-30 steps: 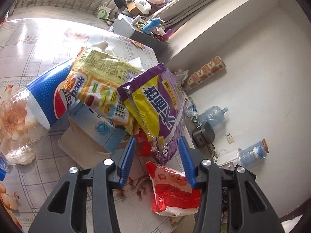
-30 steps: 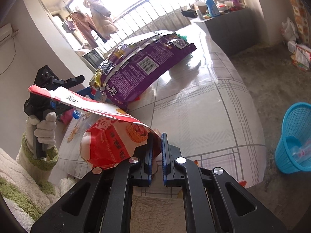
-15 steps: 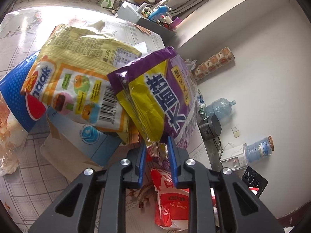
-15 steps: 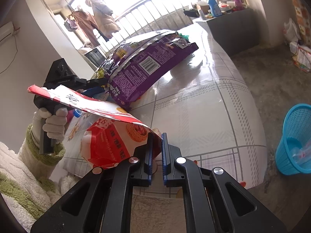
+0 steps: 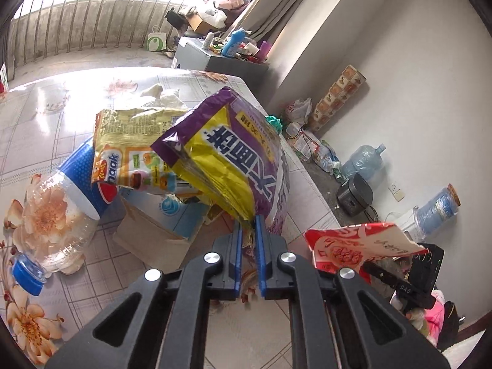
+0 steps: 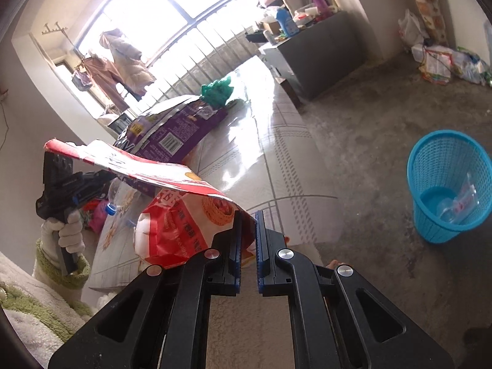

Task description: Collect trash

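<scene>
Clearly, a purple and yellow snack bag (image 5: 233, 160) is pinched at its lower corner by the left gripper (image 5: 248, 230), whose 2 blue-lined fingers (image 5: 236, 246) are closed almost together on the crinkled foil. It is held tilted above the table (image 5: 37, 117), its torn top pointing toward 11 o'clock. A yellow noodle packet (image 5: 129, 144) is seen just beside it at 9 o'clock, lying over a plastic bottle (image 5: 58, 203) with a blue label and blue cap. A flattened cardboard box (image 5: 153, 230) is seen under the packet.

A red and white snack bag (image 6: 175, 215) is gripped at 1 edge by the right gripper (image 6: 247, 224), its fingers narrowed onto the foil; the bag is spread open toward 10 o'clock, off the table's near edge. The same bag (image 5: 353, 246) is visible at 3 o'clock in the left view.

A blue mesh bin (image 6: 449, 184) is seen on the concrete floor at 3 o'clock in the right view, well apart from the table. A clear plastic wrapper (image 6: 461, 203) is lying inside it at the bottom.
</scene>
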